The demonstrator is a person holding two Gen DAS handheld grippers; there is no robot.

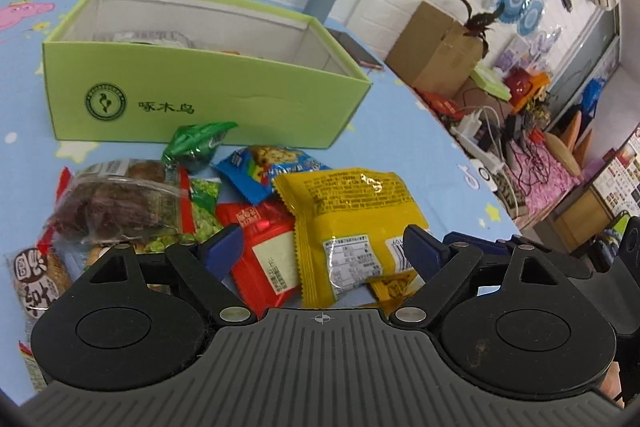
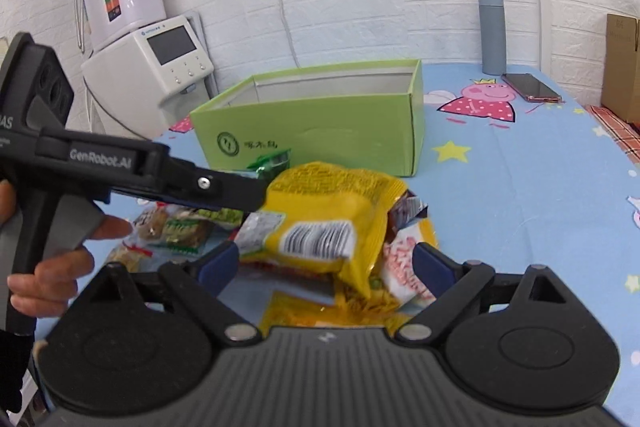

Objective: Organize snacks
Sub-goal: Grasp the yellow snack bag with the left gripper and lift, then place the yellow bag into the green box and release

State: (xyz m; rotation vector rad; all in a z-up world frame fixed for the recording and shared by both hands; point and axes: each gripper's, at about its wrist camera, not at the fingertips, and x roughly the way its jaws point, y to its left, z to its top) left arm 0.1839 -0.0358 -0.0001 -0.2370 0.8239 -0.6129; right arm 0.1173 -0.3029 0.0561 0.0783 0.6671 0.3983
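A light green open box stands on the blue tablecloth, with a clear wrapper showing inside it. In front of it lies a pile of snacks: a yellow packet, a red packet, a blue packet, a green foil packet and a clear packet of dark fruit. My left gripper hangs open over the red and yellow packets, touching neither. My right gripper is open around the yellow packet from the other side, pads apart from it. The left gripper's fingers reach in from the left, held by a hand.
A grey flask and a phone sit at the table's far end behind the green box. A white water dispenser stands by the wall. A cardboard box and cables lie beyond the table edge.
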